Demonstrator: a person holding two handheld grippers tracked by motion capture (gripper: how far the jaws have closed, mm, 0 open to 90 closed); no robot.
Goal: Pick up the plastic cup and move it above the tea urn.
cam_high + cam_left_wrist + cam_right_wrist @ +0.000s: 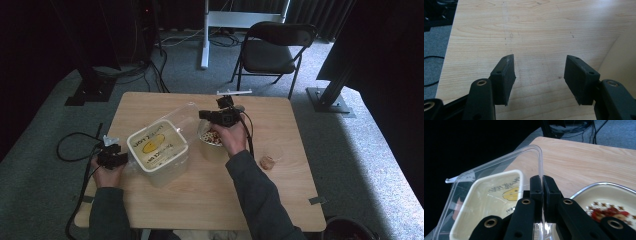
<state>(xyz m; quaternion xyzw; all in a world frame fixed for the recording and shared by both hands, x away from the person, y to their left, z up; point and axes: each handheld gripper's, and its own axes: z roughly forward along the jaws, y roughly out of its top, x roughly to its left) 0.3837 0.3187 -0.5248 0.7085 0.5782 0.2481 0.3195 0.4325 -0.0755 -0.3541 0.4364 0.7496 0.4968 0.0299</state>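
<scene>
High view, centre of frame: I see a cream tub [157,150] with a yellow-marked label on the pale wooden counter [210,190], left of centre. A clear plastic lid [177,117] tilts up from its far edge. Just right of the tub sits a bowl [210,137] with a red and brown pattern on its inside. A small pinkish item [267,162], too small to identify, lies well apart at centre right. A folding chair [272,50] stands on the carpet at the top of the frame.

My right tongs [212,115] are clamped on the lid's rim, above the bowl. My left tongs [112,157] rest at the counter's left edge, just beside the tub.

Right gripper view: the jaws pinch the lid [499,167] edge-on; the tub [491,202] lies lower left, seen through the clear plastic, and the bowl [609,202] shows lower right.

Left gripper view: the left tongs [539,77] stand apart over bare counter [536,32], holding nothing.
</scene>
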